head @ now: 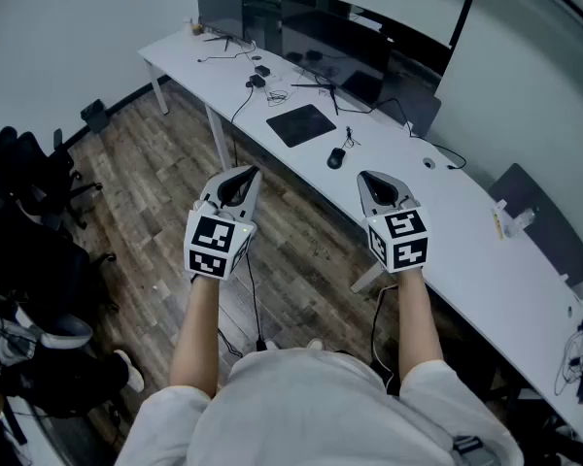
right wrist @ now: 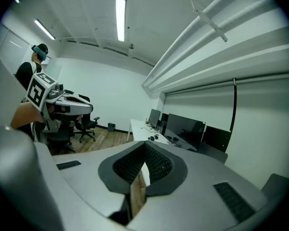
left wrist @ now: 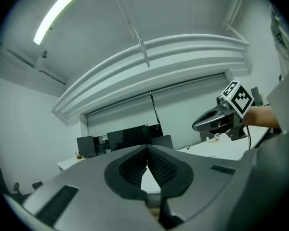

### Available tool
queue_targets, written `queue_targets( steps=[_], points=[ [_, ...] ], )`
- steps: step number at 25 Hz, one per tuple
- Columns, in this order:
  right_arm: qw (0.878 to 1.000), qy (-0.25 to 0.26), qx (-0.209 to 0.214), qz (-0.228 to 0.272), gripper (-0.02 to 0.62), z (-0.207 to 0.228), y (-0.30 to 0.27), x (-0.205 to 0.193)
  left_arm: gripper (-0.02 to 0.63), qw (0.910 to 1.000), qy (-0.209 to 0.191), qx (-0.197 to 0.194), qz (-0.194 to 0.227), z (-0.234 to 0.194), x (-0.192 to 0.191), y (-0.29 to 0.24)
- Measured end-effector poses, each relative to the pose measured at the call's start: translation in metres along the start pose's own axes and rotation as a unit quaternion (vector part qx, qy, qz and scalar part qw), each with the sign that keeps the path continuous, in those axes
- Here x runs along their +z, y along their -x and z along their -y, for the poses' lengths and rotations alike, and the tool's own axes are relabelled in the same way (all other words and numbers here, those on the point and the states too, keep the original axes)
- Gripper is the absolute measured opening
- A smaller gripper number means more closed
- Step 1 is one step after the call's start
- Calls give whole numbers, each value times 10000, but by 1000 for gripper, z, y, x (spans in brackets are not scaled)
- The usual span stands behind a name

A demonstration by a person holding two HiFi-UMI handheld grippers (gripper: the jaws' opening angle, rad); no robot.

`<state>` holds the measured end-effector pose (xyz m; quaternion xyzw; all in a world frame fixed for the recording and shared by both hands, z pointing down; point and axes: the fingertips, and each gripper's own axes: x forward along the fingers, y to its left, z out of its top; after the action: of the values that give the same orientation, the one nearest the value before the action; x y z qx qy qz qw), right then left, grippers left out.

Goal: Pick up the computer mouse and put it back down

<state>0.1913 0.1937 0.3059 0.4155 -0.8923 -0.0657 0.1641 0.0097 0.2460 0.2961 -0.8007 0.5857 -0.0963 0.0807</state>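
Note:
The black computer mouse (head: 336, 158) lies on the long white desk (head: 453, 223), just right of a black mouse pad (head: 300, 124). Both grippers are held in the air over the wooden floor, short of the desk's near edge. My left gripper (head: 241, 176) is shut and holds nothing; its jaws meet at the tip in the left gripper view (left wrist: 147, 149). My right gripper (head: 374, 179) is also shut and empty, its jaws closed in the right gripper view (right wrist: 145, 146). The mouse lies a little beyond and left of the right gripper's tip. Each gripper view shows the other gripper off to one side.
Two dark monitors (head: 332, 40) and a smaller screen (head: 220, 10) stand along the desk's far edge, with cables and small items in front of them. Black office chairs (head: 27, 194) crowd the left side. A grey chair back (head: 539, 223) stands behind the desk at right.

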Motion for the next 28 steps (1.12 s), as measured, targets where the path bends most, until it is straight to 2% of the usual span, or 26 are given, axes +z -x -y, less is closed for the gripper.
queue_targets(
  steps=[9,16,19,23,28],
  points=[
    [9996,-240,-16,129,14,-15,-22,8,18,9999,26,-89,60,-31,-11,1],
    [9988,-483,40,122,14,-28,-41,1,18,9997,20,-221,-60,-56,-34,-6],
    [9987,-454,-3,222,14,-21,-59,5,18,9997,32,-226,-79,-68,-39,-21],
    [9969,-655,73,423,14,-4,-88,9,18,9996,69,-243,-105,-81,-48,-51],
    [9971,-621,112,423,14,33,-146,7,18,9998,83,-149,-93,-109,-54,-109]
  ],
)
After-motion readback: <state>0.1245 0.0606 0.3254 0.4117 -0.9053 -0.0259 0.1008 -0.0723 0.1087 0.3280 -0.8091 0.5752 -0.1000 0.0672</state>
